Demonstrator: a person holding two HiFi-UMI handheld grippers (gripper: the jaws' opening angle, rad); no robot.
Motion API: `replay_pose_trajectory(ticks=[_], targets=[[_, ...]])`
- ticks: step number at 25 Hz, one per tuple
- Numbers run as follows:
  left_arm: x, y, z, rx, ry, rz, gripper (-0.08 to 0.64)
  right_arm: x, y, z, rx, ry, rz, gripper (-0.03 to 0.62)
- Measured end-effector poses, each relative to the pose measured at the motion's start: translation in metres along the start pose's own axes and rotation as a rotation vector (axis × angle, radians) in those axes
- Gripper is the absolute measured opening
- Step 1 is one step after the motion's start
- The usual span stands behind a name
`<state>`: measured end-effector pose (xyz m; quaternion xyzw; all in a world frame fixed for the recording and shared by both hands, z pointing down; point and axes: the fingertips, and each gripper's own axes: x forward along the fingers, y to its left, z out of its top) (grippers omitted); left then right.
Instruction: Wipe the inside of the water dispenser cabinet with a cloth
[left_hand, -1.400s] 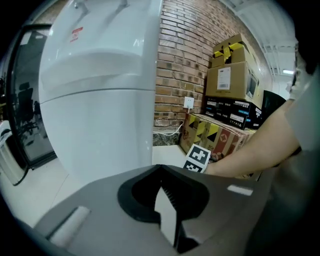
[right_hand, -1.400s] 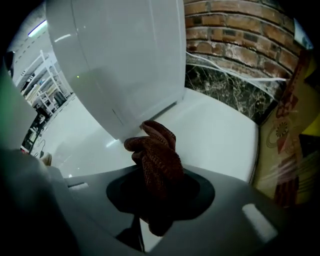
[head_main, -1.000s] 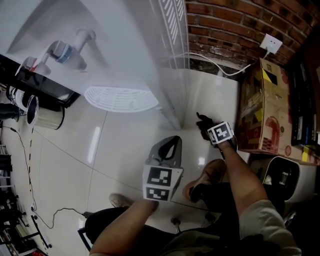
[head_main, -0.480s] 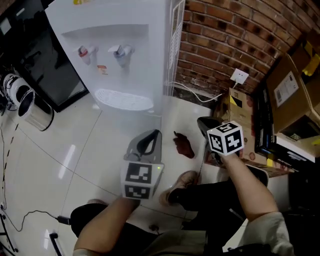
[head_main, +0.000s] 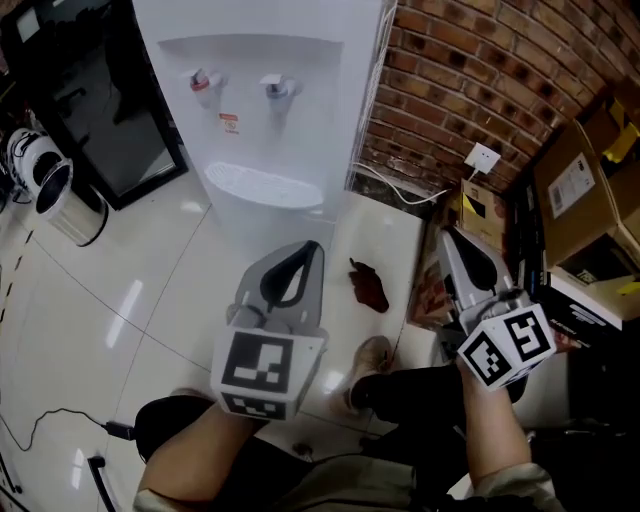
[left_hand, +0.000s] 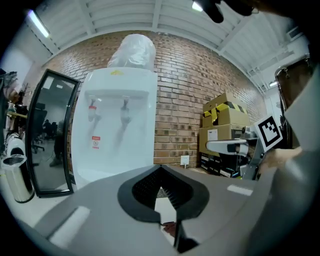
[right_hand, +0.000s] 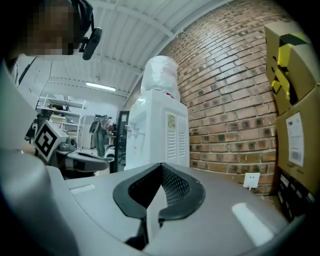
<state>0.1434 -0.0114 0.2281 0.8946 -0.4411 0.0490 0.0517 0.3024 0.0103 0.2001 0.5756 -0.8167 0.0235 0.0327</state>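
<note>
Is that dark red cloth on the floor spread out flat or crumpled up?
Crumpled: the cloth lies bunched in an uneven heap on the white floor beside the water dispenser.

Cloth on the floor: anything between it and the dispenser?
Nothing. In the head view only bare white floor lies between the red cloth and the foot of the dispenser.
</note>
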Motion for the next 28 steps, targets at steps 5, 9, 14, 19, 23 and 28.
replay_pose_trajectory(ticks=[5, 9, 14, 19, 23, 28], targets=[[0.023, -0.006, -0.001, 0.007, -0.012, -0.013, 0.000, 0.002, 0.000, -0.019, -0.041, 0.061, -0.041, 0.012], [0.036, -0.010, -0.007, 0.003, -0.002, -0.018, 0.000, 0.006, -0.003, -0.022, -0.040, 0.072, -0.043, 0.011], [0.042, -0.013, -0.011, 0.018, 0.001, -0.018, 0.000, 0.006, -0.005, -0.021, -0.035, 0.070, -0.035, 0.011], [0.041, -0.011, -0.010, 0.016, -0.002, -0.009, 0.000, 0.009, 0.000, -0.022, -0.032, 0.067, -0.021, 0.011], [0.041, -0.012, -0.009, 0.019, -0.004, -0.011, 0.000, 0.008, -0.002, -0.021, -0.030, 0.067, -0.024, 0.011], [0.045, -0.013, -0.010, 0.020, -0.006, -0.012, 0.000, 0.009, -0.007, -0.022, -0.023, 0.067, -0.029, 0.011]])
